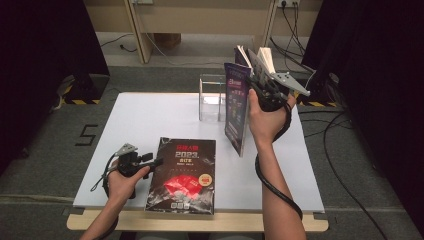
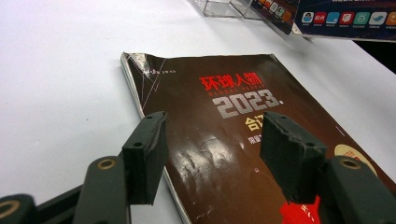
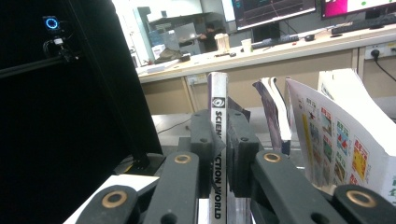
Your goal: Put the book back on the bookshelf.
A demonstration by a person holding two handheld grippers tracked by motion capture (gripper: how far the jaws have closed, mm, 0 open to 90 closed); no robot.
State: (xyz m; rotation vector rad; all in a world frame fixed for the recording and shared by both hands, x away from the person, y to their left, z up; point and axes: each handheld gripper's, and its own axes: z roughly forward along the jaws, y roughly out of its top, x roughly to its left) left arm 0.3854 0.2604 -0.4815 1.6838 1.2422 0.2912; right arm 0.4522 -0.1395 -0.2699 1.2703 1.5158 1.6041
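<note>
White counter (image 1: 150,120) carried a dark magazine (image 1: 183,175); the left tool (image 2: 212,154) hovered open above it, while the right tool (image 3: 218,154) clamped an upright magazine's spine (image 3: 218,140), lettering readable close-up.

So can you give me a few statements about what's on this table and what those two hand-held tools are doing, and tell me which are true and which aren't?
1. The right gripper has its fingers shut on the spine of an upright magazine. True.
2. The left gripper is clamped on the dark magazine. False: its fingers stand open above the cover.
3. The dark magazine lies flat on the white table. True.
4. The clear stand lies on the floor. False: it stands on the table, beside the upright magazine.
5. The upright magazine's pages are fanned open. True.
</note>
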